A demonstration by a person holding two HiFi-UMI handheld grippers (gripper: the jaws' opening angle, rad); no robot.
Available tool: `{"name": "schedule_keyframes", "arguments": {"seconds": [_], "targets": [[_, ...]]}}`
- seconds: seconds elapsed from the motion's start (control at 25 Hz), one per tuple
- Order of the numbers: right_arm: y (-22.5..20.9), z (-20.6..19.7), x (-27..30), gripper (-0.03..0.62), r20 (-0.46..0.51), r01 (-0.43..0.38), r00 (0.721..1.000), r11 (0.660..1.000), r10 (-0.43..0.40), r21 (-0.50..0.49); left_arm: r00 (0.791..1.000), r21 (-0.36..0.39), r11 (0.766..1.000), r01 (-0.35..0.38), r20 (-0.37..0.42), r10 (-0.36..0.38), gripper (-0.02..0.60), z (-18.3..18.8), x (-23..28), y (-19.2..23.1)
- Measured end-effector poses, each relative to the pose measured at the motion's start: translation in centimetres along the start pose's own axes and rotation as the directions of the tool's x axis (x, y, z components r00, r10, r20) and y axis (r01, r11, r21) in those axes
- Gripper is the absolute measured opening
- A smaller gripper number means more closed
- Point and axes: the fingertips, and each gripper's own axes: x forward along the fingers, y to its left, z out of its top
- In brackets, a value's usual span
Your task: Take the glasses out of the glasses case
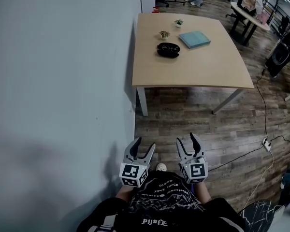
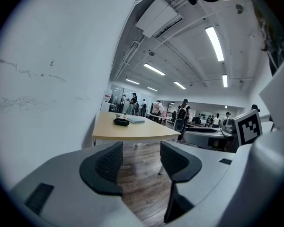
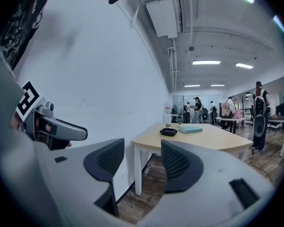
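Head view: the black oval glasses case [image 1: 168, 49] sits on the pale wooden table [image 1: 193, 66], well ahead. The left gripper [image 1: 144, 145] and right gripper [image 1: 186, 140] hang spread and empty, seemingly readied for approach.

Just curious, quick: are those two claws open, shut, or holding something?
Left gripper: open, nothing between its jaws.
Right gripper: open, nothing between its jaws.

- Head view looks steeply down from above; the desk [image 1: 193, 66] lies far ahead, the wall [image 1: 63, 81] at left.
- Both gripper views sit low, facing nearly level past their fingers [image 2: 106, 164] toward that far desk.
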Motion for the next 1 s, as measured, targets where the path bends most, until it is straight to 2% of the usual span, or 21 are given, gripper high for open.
{"name": "schedule_keyframes", "arguments": {"seconds": [0.12,0.4,0.68,1.0], "targets": [[-0.3,-0.4,0.0,0.253,-0.003,-0.006,1.000,1.000,0.006,-0.008,1.000,0.012,1.000,0.001,0.012,-0.001,0.253,0.0,0.6,-0.5],[-2.2,-1.1,-0.2,0.253,0.001,-0.019,1.000,1.000,0.019,-0.017,0.999,-0.018,1.000,-0.009,0.042,0.010,0.253,-0.2,2.2,-1.8],[-3.6,-2.2,-0.7,0.253,-0.014,-0.021,1.000,0.999,0.021,0.025,1.000,-0.006,1.000,-0.012,0.013,0.012,0.253,-1.1,3.0,-3.1],[-5.2,-3.2,1.2,0.252,-0.037,0.004,0.999,1.000,-0.003,0.028,0.999,0.004,0.999,0.040,-0.025,-0.040,0.253,-1.6,6.4,-3.1]]}}
